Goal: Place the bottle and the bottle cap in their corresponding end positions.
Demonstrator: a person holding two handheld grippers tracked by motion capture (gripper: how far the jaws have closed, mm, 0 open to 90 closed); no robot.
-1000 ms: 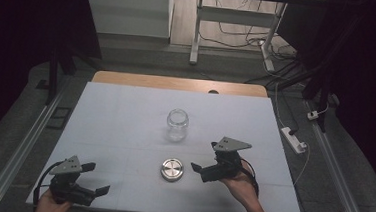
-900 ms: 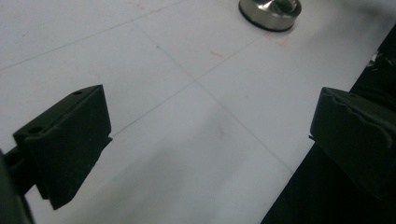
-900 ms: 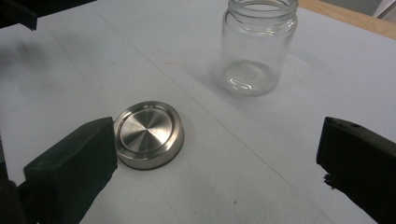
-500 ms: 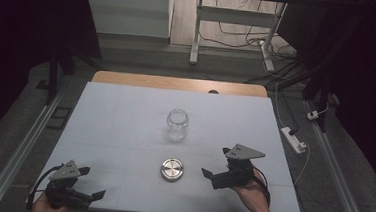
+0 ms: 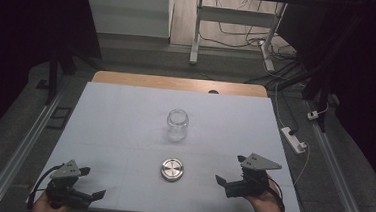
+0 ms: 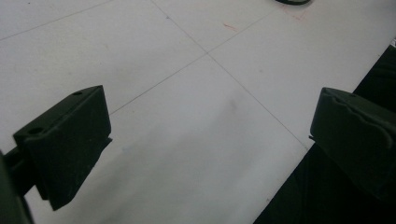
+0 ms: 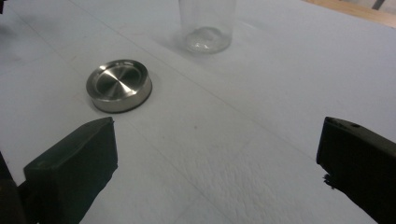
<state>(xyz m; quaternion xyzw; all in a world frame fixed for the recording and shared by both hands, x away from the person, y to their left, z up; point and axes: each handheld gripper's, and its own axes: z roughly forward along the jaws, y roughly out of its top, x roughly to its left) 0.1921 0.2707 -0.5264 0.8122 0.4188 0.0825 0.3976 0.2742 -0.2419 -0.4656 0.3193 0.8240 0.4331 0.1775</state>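
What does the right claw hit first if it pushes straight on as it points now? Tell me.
Probably the metal lid. In the high view the right claw points left across the white table toward it, jaws open and empty. Its own view sets the lid left of centre, so it might pass beside it.

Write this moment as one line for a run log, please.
left gripper: open, near table edge | right gripper: open, right of lid | jar: upright, lidless, untouched

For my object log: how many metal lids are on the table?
1. The metal lid lies flat near the table's front edge, just in front of the open glass jar and apart from it.
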